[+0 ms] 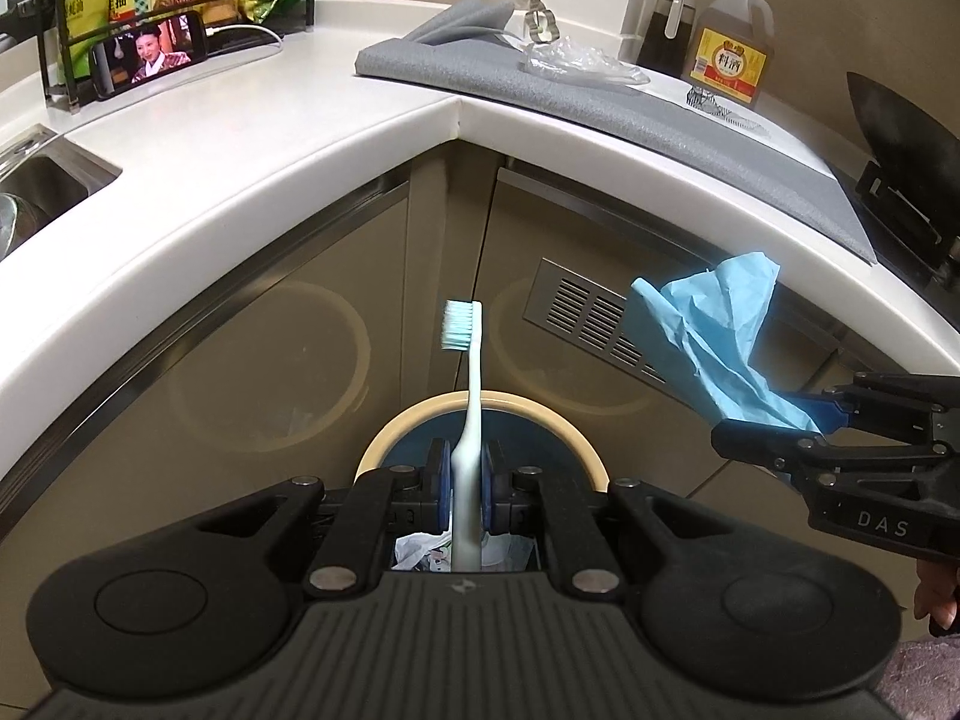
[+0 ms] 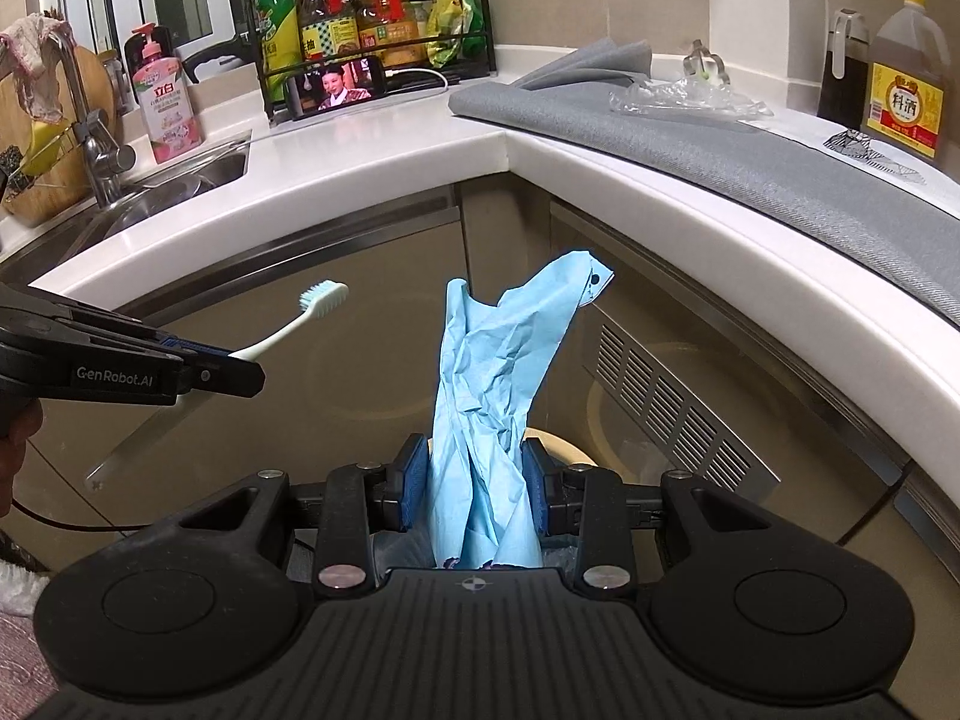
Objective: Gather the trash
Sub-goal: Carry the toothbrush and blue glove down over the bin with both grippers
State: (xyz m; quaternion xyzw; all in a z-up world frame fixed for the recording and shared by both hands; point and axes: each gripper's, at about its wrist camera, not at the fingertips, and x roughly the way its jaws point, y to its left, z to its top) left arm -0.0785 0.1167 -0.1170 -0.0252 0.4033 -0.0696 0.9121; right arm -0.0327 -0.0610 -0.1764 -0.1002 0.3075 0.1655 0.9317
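Now our left gripper (image 1: pixel 467 489) is clamped on a toothbrush (image 1: pixel 467 420), and our right gripper (image 2: pixel 478 483) pinches crumpled blue paper (image 2: pixel 492 396). Both hang over the trash bin (image 1: pixel 420 420) below the counter (image 1: pixel 300 180). We should centre each above its opening, then release, lest the toothbrush catch the rim.

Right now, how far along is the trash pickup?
Done: bin already holds some trash. In hand: left gripper shut on toothbrush, right gripper shut on blue paper, both over the bin, not dropped. Left: clear plastic wrap on the grey mat.
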